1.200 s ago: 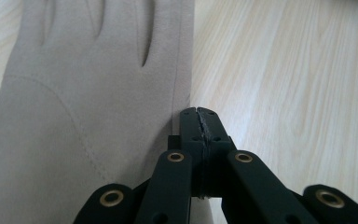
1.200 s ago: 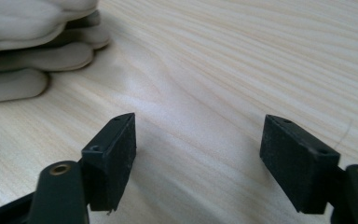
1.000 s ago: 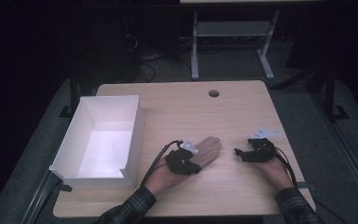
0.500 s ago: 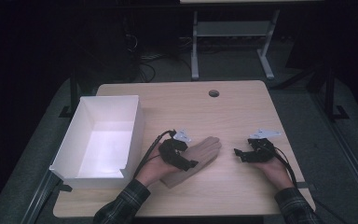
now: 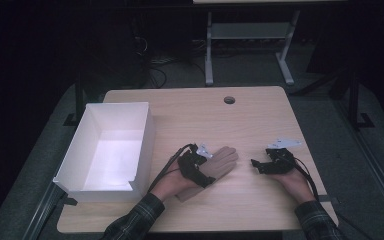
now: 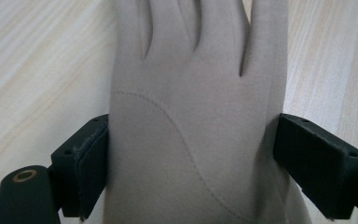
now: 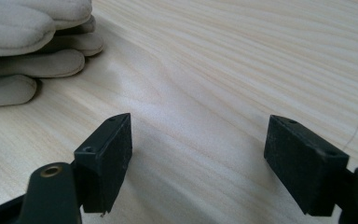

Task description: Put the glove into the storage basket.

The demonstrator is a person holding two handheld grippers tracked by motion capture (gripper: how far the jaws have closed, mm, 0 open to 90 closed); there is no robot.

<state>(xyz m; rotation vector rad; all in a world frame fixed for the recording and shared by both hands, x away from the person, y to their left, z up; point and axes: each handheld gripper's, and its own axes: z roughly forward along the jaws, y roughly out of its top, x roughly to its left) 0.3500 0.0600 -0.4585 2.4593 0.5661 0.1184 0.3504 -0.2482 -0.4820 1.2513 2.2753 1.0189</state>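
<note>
Left gripper view: glove [image 6: 191, 116] lies between the left claw's [image 6: 191, 158] just-opened jaws.

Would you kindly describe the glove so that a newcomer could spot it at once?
Start at the wooden table and its white box on the left. Just right of the box, toward the near edge, lies the beige glove, flat between the left gripper jaws. It is the one soft, hand-shaped thing there.
</note>
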